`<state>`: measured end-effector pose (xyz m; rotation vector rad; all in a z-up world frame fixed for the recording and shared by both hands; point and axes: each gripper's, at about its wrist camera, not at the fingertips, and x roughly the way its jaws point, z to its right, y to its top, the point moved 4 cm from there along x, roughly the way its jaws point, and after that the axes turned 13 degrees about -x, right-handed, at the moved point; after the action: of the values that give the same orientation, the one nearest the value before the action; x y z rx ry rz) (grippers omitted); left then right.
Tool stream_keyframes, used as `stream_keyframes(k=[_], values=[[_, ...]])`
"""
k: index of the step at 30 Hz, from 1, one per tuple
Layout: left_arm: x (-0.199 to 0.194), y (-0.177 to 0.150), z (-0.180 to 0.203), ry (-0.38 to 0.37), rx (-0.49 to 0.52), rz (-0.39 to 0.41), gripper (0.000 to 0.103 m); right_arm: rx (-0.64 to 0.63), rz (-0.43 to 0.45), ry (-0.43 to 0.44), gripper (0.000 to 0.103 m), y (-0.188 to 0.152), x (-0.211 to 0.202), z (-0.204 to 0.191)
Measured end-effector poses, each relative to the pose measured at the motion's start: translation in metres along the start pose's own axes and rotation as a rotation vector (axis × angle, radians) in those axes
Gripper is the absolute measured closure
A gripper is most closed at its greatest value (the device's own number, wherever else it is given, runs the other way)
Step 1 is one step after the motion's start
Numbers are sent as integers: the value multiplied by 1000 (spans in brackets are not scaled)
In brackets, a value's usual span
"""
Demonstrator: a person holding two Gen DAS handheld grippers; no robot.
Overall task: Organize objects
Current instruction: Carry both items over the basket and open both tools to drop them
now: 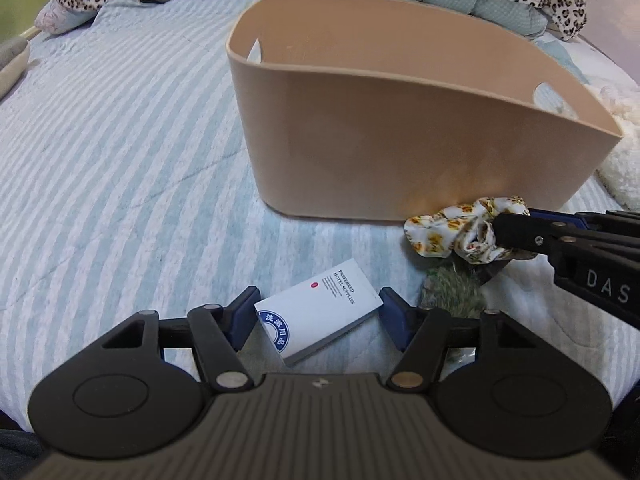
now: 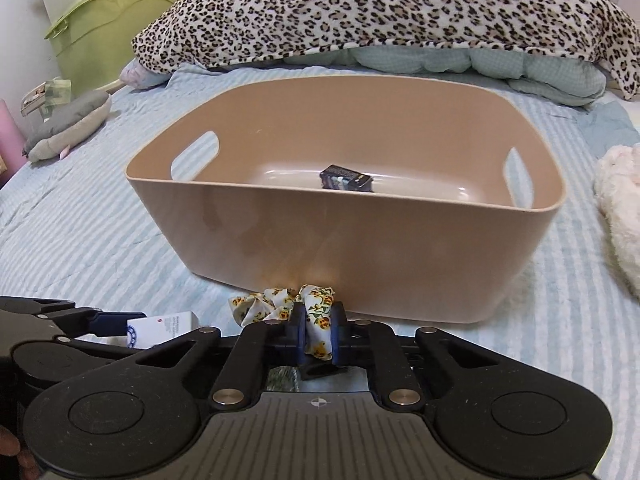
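A bed (image 2: 100, 216) has a blue and white striped cover. A spotted blanket (image 2: 380, 12) lies at the back. Green boxes (image 2: 104, 28) stand by the wall.

Bin (image 2: 360, 240) wall ahead, seemingly roomy inside.

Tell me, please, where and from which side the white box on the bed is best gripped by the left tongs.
Grip the white box across its two long edges, coming from the near side, low over the bed. It lies flat and skewed between the open left tongs, thin faces outward.
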<state>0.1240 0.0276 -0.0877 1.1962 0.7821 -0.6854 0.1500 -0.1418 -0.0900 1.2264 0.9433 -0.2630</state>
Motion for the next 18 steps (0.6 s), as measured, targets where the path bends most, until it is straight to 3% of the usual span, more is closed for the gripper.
stream_keyframes(k=[18], values=[[-66, 22, 24, -59, 39, 159, 37, 52, 141, -70, 93, 11, -73, 29]])
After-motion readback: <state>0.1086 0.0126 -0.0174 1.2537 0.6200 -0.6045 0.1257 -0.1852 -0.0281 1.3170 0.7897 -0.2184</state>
